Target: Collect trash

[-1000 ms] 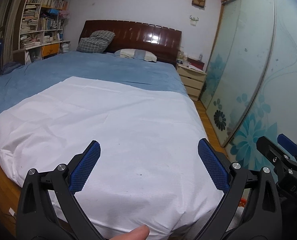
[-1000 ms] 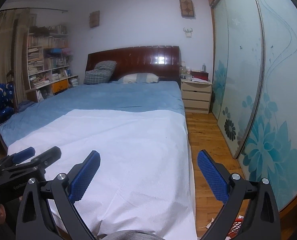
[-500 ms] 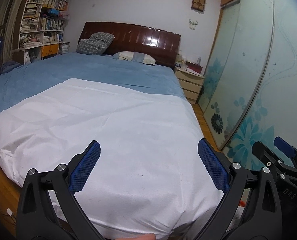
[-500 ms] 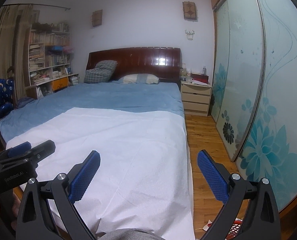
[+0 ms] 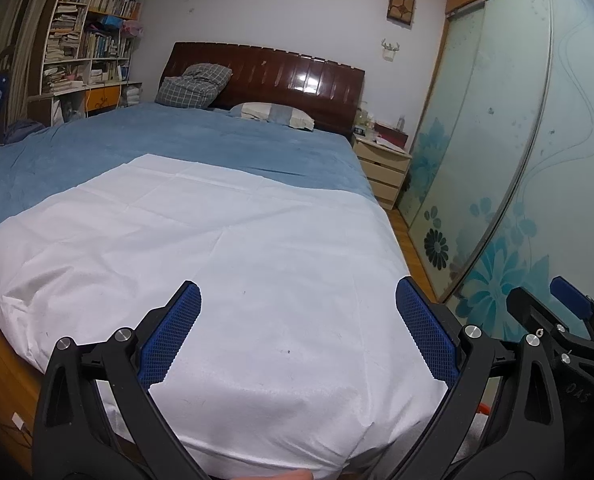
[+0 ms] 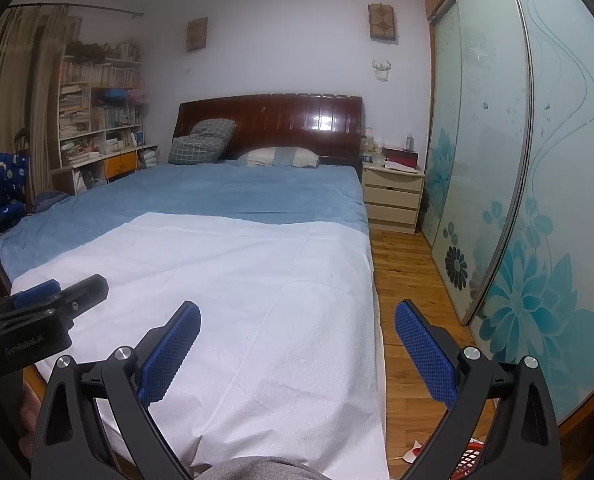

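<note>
A wide bed [image 5: 225, 160] with a blue blanket carries a white sheet [image 5: 233, 280] over its near half. Both the left gripper [image 5: 297, 332] and right gripper [image 6: 297, 340] hover above the foot with blue-padded jaws spread apart, holding nothing. Scraps of white and red trash [image 6: 413, 453] lie on the wooden floor [image 6: 409, 280] beside a red mesh basket [image 6: 471, 458].

right tongs [image 5: 569, 360] body: embossed "das"; left tongs [image 6: 37, 320] label blurred, unreadable.

Your left gripper [image 5: 298, 328] now sits a little higher over the white sheet [image 5: 233, 264], and your fingertip [image 5: 293, 475] below it has slipped almost out of view at the sheet's near edge.
</note>
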`<state>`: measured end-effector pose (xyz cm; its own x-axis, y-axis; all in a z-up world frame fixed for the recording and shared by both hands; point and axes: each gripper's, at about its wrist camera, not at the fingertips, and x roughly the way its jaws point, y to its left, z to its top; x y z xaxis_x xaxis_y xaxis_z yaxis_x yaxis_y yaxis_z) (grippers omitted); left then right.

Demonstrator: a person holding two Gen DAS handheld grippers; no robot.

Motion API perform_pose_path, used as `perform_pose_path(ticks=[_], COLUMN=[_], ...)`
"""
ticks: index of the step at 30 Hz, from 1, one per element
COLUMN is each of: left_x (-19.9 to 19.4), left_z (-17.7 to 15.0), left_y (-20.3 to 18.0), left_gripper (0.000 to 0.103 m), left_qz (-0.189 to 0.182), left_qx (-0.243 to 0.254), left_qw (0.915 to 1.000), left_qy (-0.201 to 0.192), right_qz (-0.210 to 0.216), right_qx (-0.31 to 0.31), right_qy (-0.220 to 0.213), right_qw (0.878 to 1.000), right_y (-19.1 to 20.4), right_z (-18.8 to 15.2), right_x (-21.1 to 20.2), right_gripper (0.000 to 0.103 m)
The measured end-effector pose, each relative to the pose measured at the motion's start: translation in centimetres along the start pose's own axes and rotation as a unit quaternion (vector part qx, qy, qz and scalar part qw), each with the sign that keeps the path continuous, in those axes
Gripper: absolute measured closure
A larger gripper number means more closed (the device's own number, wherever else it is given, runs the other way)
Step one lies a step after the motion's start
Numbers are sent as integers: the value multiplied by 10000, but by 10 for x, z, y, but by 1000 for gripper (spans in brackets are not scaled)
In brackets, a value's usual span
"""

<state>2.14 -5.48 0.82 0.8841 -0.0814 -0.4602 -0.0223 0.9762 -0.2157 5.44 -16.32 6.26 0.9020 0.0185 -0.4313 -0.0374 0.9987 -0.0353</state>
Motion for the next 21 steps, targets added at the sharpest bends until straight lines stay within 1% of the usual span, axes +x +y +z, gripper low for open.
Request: perform_pose_path(ticks=[7,21], left_x=[-1,-2], left_z=[-1,-3], left_y=[-6,-5], left_gripper=[6,6], left_qz=[15,11], left_qx=[-2,-25], left_qw=[10000,10000], left_qy=[-14,2], right_qz=[1,4], right_qx=[7,-26], right_qy=[2,3], right_qw=[10000,10000], right_y=[1,-1], right_z=[-1,-4], right_x=[-1,-2], right_gripper=[7,7])
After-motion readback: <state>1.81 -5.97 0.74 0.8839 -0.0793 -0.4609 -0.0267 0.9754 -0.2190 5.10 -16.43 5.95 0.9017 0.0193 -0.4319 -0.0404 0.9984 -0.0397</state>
